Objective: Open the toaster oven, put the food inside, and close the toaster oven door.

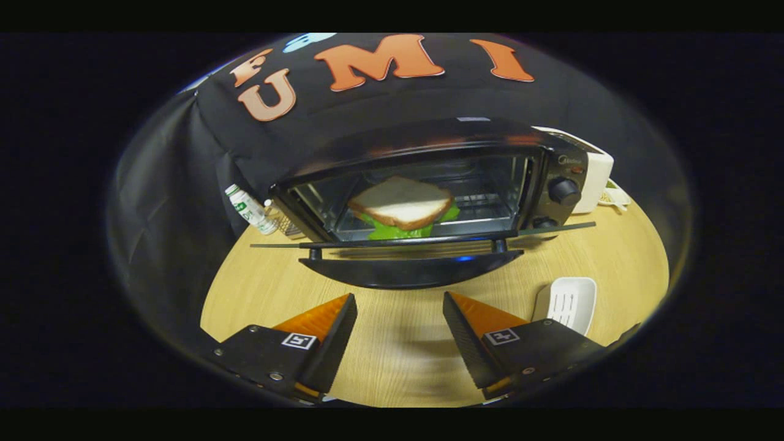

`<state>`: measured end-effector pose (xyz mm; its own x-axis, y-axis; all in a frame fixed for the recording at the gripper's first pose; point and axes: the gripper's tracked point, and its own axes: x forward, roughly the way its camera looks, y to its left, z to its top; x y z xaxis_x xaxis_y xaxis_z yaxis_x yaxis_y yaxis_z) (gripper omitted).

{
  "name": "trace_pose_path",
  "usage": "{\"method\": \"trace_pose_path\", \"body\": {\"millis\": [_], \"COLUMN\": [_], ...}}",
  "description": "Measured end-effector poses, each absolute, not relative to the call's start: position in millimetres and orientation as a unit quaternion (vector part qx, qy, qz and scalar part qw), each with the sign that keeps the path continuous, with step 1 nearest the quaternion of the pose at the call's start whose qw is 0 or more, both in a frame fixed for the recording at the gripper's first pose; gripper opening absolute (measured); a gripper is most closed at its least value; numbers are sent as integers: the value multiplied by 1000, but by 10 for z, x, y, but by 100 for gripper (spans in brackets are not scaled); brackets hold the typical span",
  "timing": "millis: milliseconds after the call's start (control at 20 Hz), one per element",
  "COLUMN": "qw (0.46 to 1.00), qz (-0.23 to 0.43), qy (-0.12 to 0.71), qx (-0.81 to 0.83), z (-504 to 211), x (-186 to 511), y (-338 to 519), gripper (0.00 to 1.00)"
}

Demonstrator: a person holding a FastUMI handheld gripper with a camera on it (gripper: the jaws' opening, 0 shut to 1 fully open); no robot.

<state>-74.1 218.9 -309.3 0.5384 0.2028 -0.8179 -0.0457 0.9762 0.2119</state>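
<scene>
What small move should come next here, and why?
Probably bring the open gripper forward and under the door to lift it shut. The sandwich already sits inside the toaster oven, the door hangs open just ahead of the fingers, and nothing is held between them.

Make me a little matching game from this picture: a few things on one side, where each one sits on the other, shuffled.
Things:
1. sandwich
2. small bottle
3. white dish
4. gripper

Places or states:
A. open, empty, in front of the lowered door
B. on the table beside one finger
C. inside the toaster oven
D. beside the oven, against the black cloth

Pairs: 1-C, 2-D, 3-B, 4-A
</scene>
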Motion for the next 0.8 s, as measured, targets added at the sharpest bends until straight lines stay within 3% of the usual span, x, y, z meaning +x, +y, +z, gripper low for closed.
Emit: {"method": "trace_pose_path", "body": {"millis": [600, 800], "qw": [903, 900], "qz": [40, 44], "qy": [419, 428], "qx": [80, 63], "z": [-2782, -2763], "x": [114, 93], "y": [2039, 2024], "gripper": [84, 85]}}
